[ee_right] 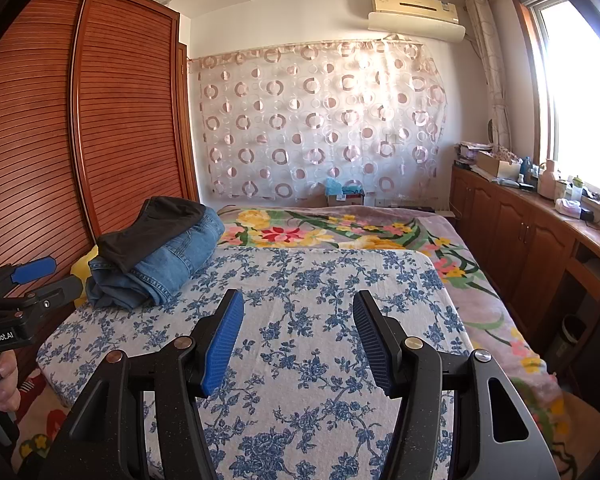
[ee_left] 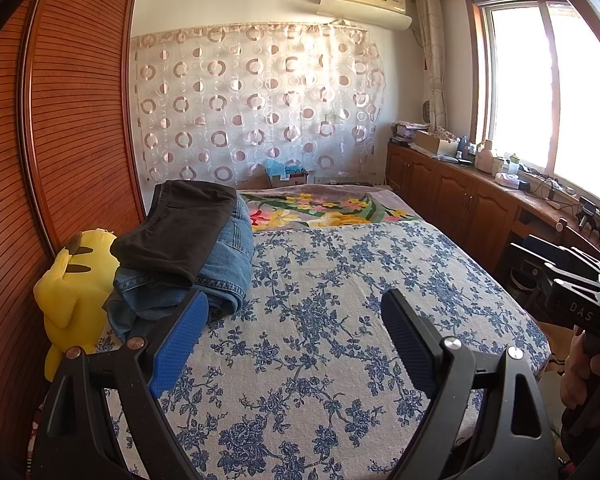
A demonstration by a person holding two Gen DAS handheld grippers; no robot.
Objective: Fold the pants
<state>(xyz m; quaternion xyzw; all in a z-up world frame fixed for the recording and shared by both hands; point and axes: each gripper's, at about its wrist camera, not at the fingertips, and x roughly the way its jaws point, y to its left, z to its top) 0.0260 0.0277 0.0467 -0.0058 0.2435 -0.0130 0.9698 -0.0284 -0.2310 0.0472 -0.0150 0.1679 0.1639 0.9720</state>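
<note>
A stack of folded pants lies at the left side of the bed: dark brown pants (ee_left: 180, 228) on top of blue jeans (ee_left: 224, 268). The same stack shows in the right wrist view, brown pants (ee_right: 148, 232) over jeans (ee_right: 172, 268). My left gripper (ee_left: 296, 336) is open and empty above the blue-flowered sheet (ee_left: 320, 320), its left finger just in front of the jeans. My right gripper (ee_right: 298, 336) is open and empty over the sheet (ee_right: 300, 280), to the right of the stack. The left gripper also shows at the left edge of the right wrist view (ee_right: 44, 280).
A yellow plush toy (ee_left: 76, 280) sits between the stack and the wooden wardrobe (ee_left: 60, 120). A flowered blanket (ee_right: 340, 232) covers the far end of the bed. Wooden cabinets (ee_right: 520, 232) with clutter run along the right under the window.
</note>
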